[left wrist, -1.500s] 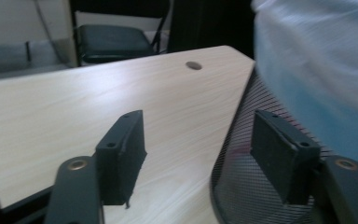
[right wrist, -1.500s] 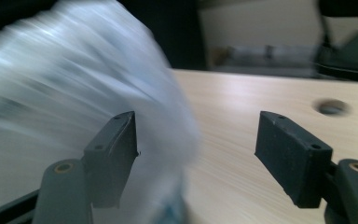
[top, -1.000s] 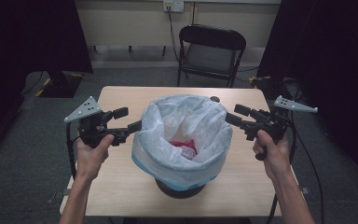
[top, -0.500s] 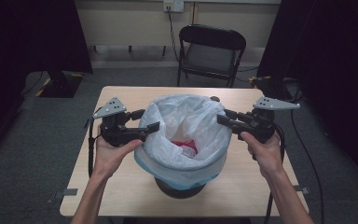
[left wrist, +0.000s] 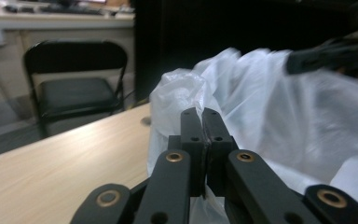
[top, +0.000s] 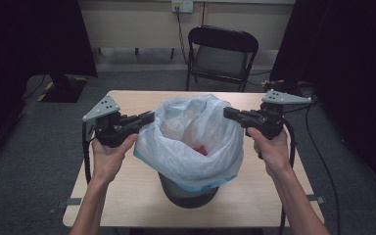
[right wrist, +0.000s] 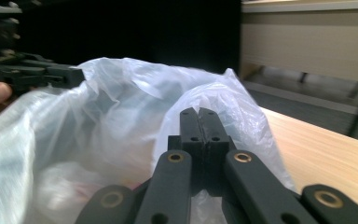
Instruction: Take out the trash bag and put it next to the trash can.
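High view: crinkly translucent bag (top: 196,142) lines round dark bin (top: 188,193).

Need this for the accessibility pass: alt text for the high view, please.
Two hand-held black grippers, left gripper and right gripper, pinch opposite sides of a thin white plastic bag liner that sits in a dark round bin on a light wooden table. Something red lies inside the bag.
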Demonstrator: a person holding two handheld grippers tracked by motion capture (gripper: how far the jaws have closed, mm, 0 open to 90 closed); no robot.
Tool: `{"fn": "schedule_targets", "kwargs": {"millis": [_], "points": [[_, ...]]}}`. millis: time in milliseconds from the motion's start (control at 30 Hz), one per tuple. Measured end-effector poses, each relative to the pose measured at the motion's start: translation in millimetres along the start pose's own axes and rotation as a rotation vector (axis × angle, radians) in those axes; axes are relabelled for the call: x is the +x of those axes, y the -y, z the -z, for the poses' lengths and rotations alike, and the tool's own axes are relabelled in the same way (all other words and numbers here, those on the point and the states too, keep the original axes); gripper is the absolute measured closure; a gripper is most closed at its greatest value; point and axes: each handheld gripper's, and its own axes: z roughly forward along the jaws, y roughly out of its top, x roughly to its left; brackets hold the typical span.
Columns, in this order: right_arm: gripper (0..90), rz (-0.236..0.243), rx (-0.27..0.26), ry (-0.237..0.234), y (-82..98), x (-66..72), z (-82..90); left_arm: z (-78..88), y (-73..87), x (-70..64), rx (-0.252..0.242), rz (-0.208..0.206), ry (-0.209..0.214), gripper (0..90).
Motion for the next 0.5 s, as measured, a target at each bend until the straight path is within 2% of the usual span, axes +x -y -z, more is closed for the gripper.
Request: {"fn": "schedule_targets", "kwargs": {"millis": [67,133,167,200,233,267,300,333,400,433,467,500], "points": [[90.0,0.004,-0.008,-0.011,-2.9,2.4,-1.2,-1.0,-6.6,-7.3,-0.003,-0.011,0.036,90.0],[90.0,0.009,-0.02,-0.043,-9.4,8.4,-3.1,-4.4,-14.2,-17.1,-0.004,-0.041,0.051,90.0],[90.0,0.009,-0.026,-0.06,-12.8,11.9,-4.0,-6.3,-18.4,-21.8,-0.012,-0.041,0.07,90.0],[90.0,0.012,-0.035,-0.102,-19.3,18.7,-5.9,-10.0,-27.7,-29.6,-0.033,-0.043,0.114,90.0],[90.0,0.012,-0.035,-0.102,-19.3,18.7,-5.9,-10.0,-27.7,-29.6,-0.033,-0.043,0.114,90.0],[90.0,0.014,-0.039,-0.12,-22.5,22.1,-7.0,-12.2,-32.7,-33.3,-0.044,-0.043,0.132,90.0],[90.0,0.009,-0.049,-0.163,-29.2,28.4,-9.3,-14.6,-37.7,-36.7,-0.054,-0.038,0.158,90.0],[90.0,0.012,-0.055,-0.176,-32.5,31.8,-10.3,-16.9,-42.9,-39.9,-0.065,-0.037,0.181,90.0],[90.0,0.018,-0.059,-0.189,-36.0,35.2,-11.1,-21.0,-52.7,-48.5,-0.077,-0.047,0.198,90.0],[90.0,0.017,-0.075,-0.237,-42.2,41.5,-12.3,-22.9,-57.0,-52.3,-0.083,-0.053,0.212,90.0],[90.0,0.021,-0.08,-0.258,-44.4,44.9,-12.6,-24.4,-60.1,-56.3,-0.093,-0.049,0.222,90.0],[90.0,0.021,-0.08,-0.258,-44.4,44.9,-12.6,-25.9,-62.9,-59.4,-0.1,-0.053,0.224,90.0]]}}
